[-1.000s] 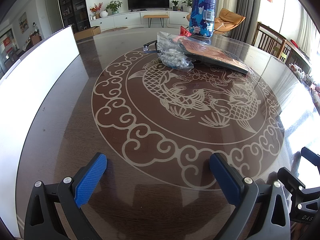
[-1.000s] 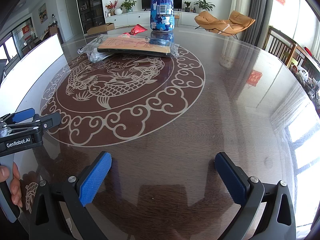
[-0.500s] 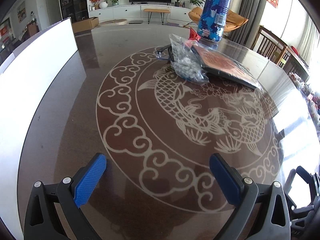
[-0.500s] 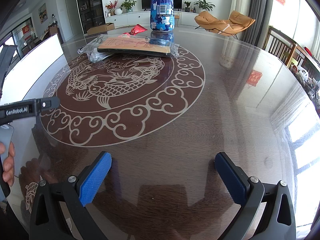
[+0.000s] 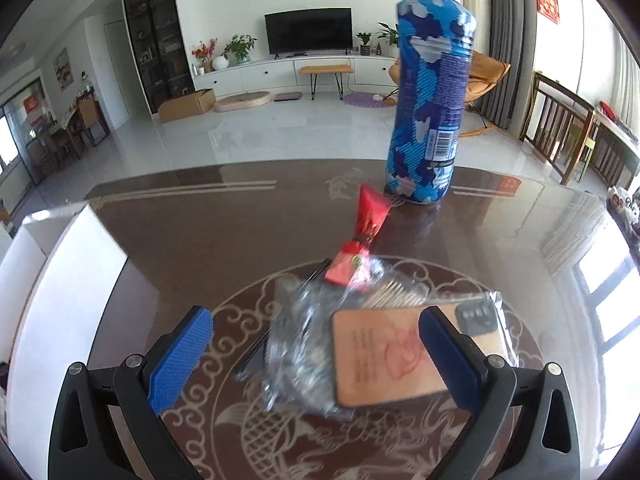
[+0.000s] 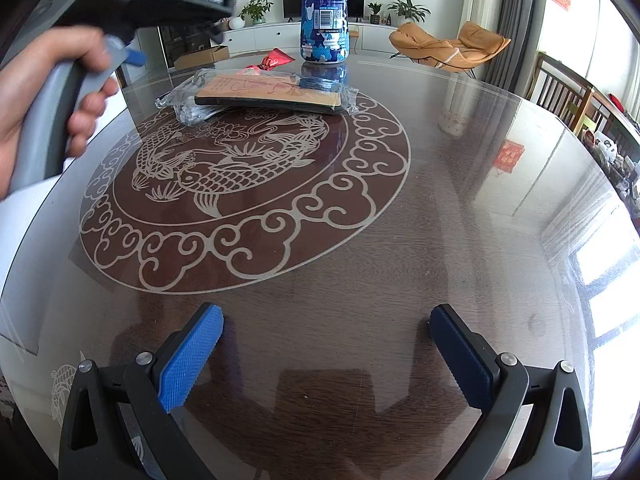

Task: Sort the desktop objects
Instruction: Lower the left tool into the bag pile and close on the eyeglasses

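A clear plastic bag (image 5: 304,344) lies on the round table beside a flat orange-topped item in wrap (image 5: 384,356). A red wrapped candy (image 5: 366,224) and a tall blue-and-white bottle (image 5: 430,92) stand behind them. My left gripper (image 5: 316,356) is open, low over the bag, its fingers to either side of bag and flat item. In the right wrist view the bag (image 6: 192,104), flat item (image 6: 272,92), candy (image 6: 272,60) and bottle (image 6: 324,8) sit at the far side. My right gripper (image 6: 326,356) is open and empty over the near table.
The dark glass table (image 6: 460,184) has a fish and cloud pattern (image 6: 240,184). A white board (image 5: 56,292) lies along its left edge. The left gripper's body and the hand holding it (image 6: 60,80) show at upper left in the right wrist view. Chairs stand to the right.
My left gripper has moved forward across the table to the bag and flat item, which now lie between its fingers. The right gripper has not moved.
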`<state>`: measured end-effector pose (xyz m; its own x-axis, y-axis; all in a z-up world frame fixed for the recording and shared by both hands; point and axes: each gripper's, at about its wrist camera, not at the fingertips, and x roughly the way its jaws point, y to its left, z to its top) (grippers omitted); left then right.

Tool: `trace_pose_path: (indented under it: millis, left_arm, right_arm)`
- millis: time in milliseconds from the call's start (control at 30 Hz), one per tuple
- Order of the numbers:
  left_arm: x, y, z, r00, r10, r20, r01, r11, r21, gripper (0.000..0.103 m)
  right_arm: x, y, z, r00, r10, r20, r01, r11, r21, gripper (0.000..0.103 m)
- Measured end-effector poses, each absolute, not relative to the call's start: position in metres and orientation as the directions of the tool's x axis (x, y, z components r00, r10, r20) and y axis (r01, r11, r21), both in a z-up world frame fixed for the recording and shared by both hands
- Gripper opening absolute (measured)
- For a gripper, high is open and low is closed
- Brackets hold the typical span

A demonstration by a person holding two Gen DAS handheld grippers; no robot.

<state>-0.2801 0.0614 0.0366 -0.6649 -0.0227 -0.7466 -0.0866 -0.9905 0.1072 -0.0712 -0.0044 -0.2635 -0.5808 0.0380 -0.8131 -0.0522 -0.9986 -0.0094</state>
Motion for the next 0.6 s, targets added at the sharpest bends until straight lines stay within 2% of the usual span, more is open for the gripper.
trace_pose_path:
  millis: [133,267,500,600]
  left_arm:
    - [-0.317,0.121,0.013,-0.608,-0.089,-0.789,-0.142,-0.965,0.219,0.103]
    - [-0.327,0.132,-0.017,-0.563,-0.193,-0.804,-0.151,-0.932,0.33,0.103]
    - [-0.288,0.09,-0.021,-0.528,-0.016,-0.849,-0.224,-0.962,0.157,0.103]
    - [-0.261,0.072,-0.022,-0.505,0.028,-0.863,-0.258,-0.959,0.12,0.103]
  right_arm:
    - [-0.071,-0.004,-0.264,-0.581,0.038,-0.813,-0.052,-0.999,-0.009,0.103]
    - [-0.071,-0.004,-0.264,-0.581,0.038,-0.813,-0.052,-0.999,-0.01,0.103]
    - [-0.071,-0.005,-0.263,-0.581,0.038,-0.813,-0.052,-0.999,-0.009,0.103]
    - [-0.071,-0.005,-0.264,-0.581,0.038,-0.813,-0.052,-0.999,-0.009,0.103]
